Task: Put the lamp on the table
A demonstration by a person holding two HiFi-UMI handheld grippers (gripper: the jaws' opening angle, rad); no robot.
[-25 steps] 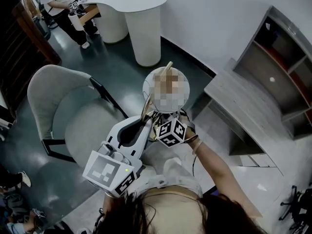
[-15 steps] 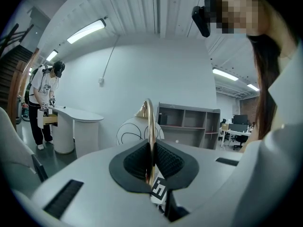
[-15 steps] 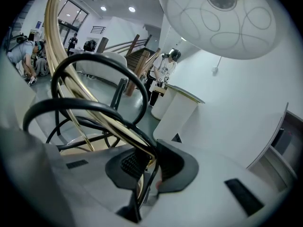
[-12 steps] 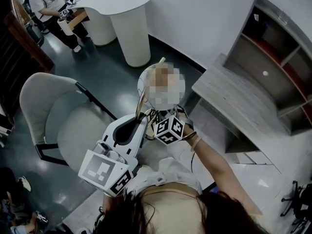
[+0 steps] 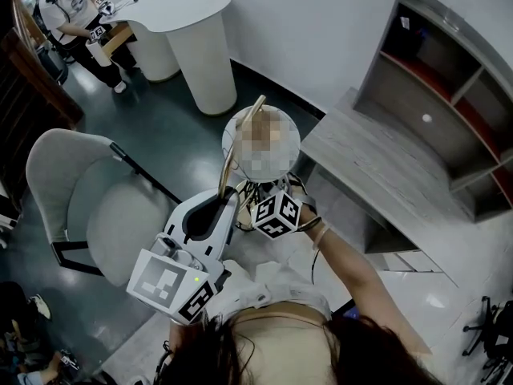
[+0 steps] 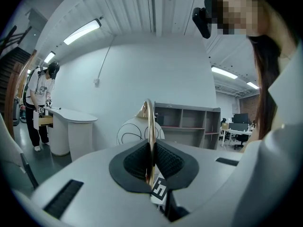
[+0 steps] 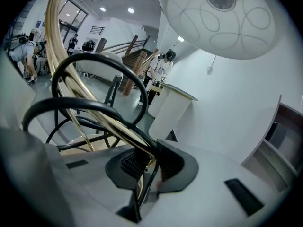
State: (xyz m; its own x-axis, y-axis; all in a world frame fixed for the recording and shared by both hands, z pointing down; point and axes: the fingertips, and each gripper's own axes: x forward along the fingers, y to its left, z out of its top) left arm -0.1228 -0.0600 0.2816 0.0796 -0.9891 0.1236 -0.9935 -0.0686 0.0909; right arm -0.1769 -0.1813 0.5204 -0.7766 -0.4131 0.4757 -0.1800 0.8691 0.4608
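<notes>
The lamp has a white globe shade (image 5: 233,131) on a curved gold stem (image 5: 228,160), with a black cord looped round it. I hold it up in the air in front of me. My left gripper (image 5: 227,204) is shut on the gold stem (image 6: 149,126), its pads pressed on both sides. Beside it, my right gripper (image 5: 263,205), under its marker cube, is shut lower on the stem together with the black cord (image 7: 94,63); the shade (image 7: 222,18) hangs above it. The grey wooden table (image 5: 377,167) stands just right of the lamp.
An open shelf unit (image 5: 453,87) backs the grey table. A grey armchair (image 5: 80,199) sits on the left. A white pedestal table (image 5: 188,10) stands at the far left, with a person (image 5: 76,14) beside it. Dark floor lies between them.
The view has slid slightly left and up, and the grey table lies a little closer to the lamp. Both grippers keep the same hold on the stem.
</notes>
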